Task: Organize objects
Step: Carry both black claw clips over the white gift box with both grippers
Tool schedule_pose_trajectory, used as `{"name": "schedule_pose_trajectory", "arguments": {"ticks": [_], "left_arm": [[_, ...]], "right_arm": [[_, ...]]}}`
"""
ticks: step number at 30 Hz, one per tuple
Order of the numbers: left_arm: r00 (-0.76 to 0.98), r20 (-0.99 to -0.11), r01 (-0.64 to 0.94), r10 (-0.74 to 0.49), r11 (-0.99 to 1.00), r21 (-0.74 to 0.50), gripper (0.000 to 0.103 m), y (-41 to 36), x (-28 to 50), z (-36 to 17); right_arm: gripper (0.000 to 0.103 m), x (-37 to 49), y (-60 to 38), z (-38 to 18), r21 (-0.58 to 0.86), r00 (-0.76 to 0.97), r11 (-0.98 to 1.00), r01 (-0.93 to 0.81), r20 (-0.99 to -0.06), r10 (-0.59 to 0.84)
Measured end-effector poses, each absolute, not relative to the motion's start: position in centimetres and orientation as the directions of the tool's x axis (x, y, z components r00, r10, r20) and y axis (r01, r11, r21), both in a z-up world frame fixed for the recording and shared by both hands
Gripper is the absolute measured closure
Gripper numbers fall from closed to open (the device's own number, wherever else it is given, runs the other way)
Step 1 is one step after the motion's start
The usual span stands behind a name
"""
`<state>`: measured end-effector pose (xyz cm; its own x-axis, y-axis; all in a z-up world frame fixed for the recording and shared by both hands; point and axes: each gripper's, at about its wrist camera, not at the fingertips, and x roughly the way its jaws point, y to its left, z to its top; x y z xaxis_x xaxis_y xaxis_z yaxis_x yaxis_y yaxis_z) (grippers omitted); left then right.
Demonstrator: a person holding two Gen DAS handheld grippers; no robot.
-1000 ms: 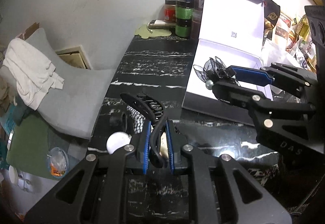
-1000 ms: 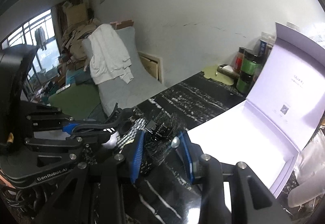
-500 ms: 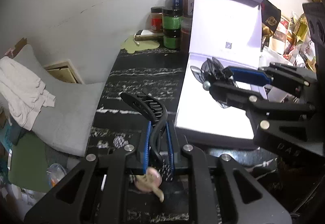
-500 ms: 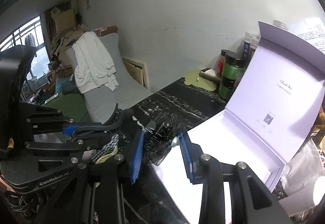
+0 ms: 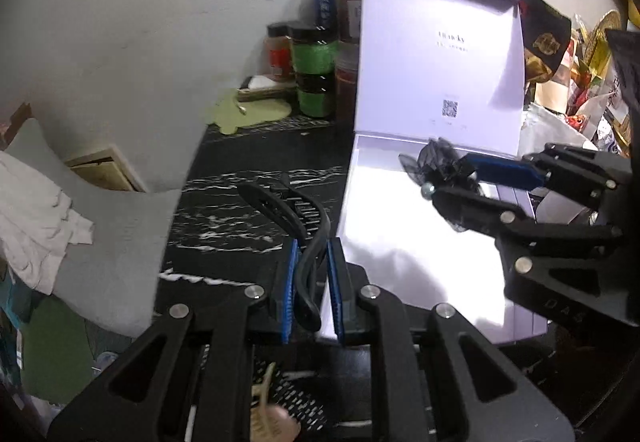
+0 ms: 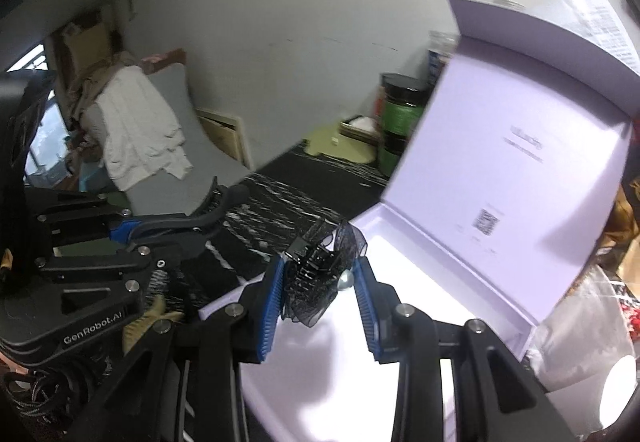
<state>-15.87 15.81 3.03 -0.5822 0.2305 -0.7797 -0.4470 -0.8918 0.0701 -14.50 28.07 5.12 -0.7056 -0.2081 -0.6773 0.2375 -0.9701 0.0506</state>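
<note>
At the far left of the left wrist view a grey cushion (image 5: 120,242) with a white cloth (image 5: 36,217) draped on it leans against the wall, off the edge of the black marbled table (image 5: 256,169). Next comes the left gripper (image 5: 312,282), its jaws pinched as tight as they go on a curved black hair clip (image 5: 288,209) that juts up and forward over the tabletop, just short of the near left corner of the open white box (image 5: 400,266). To the right, the right gripper (image 6: 320,290) is part closed on a smoky translucent claw clip (image 6: 320,266), gripped by its sides and hanging above the box's bare floor, near the upright lid. The step in hand looks like setting both clips down inside the box. To do it well, I would bring each clip low over the floor before letting go, so neither bounces or skids out. The claw clip should go toward the back, leaving the front free for the longer black clip laid flat on its side. The left hand needs to clear the box's low front wall first; the clip's tip could catch on it.
</note>
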Motion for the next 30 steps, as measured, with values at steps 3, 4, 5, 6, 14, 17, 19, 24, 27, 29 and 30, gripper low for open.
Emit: {"name": "schedule_pose_trajectory", "arguments": {"ticks": [3,4,5,6,14,17,19,24,27,29,30], "left_arm": [[-0.564,-0.79,-0.46,0.24,-0.886,0.06,0.089,17.0,-16.6,2.2],[-0.561,-0.793,-0.465,0.238,-0.883,0.064,0.089,17.4,-16.8,1.9],[-0.556,-0.796,-0.472,0.24,-0.879,0.065,0.089,18.0,-17.1,1.6],[-0.551,-0.798,-0.477,0.243,-0.877,0.063,0.089,18.4,-17.3,1.5],[-0.507,-0.825,-0.501,0.251,-0.864,0.045,0.089,21.5,-19.2,-0.5],[-0.486,-0.837,-0.51,0.251,-0.86,0.038,0.089,22.3,-19.6,-1.2],[-0.474,-0.842,-0.515,0.258,-0.857,0.027,0.089,22.8,-19.8,-1.7],[-0.45,-0.853,-0.515,0.265,-0.857,0.006,0.089,24.1,-20.1,-2.5],[-0.454,-0.852,-0.518,0.259,-0.855,0.016,0.089,24.8,-20.1,-2.6],[-0.446,-0.854,-0.523,0.269,-0.852,0.004,0.089,25.1,-20.1,-2.7],[-0.445,-0.854,-0.525,0.271,-0.851,0.003,0.089,25.3,-20.1,-2.7]], "right_arm": [[0.068,-15.0,29.4,4.7,0.029,-0.705,-0.979,0.201,-0.69,-0.166],[0.068,-15.1,29.7,4.6,0.021,-0.705,-0.981,0.195,-0.692,-0.155],[0.068,-15.2,30.1,4.6,0.014,-0.704,-0.982,0.19,-0.695,-0.146],[0.068,-15.3,30.4,4.5,0.011,-0.703,-0.982,0.187,-0.697,-0.142],[0.068,-16.6,33.6,3.2,0.084,-0.668,-0.99,0.114,-0.731,-0.139],[0.067,-17.0,34.2,2.7,0.105,-0.655,-0.99,0.098,-0.741,-0.143],[0.067,-17.2,34.4,2.3,0.115,-0.642,-0.988,0.1,-0.751,-0.152],[0.067,-17.5,35.4,1.8,0.141,-0.624,-0.985,0.101,-0.762,-0.173],[0.067,-17.6,35.8,1.5,0.141,-0.612,-0.984,0.112,-0.771,-0.18],[0.067,-17.8,36.3,1.0,0.14,-0.599,-0.984,0.112,-0.78,-0.179],[0.067,-17.9,36.4,0.9,0.144,-0.596,-0.984,0.105,-0.783,-0.178]]}}
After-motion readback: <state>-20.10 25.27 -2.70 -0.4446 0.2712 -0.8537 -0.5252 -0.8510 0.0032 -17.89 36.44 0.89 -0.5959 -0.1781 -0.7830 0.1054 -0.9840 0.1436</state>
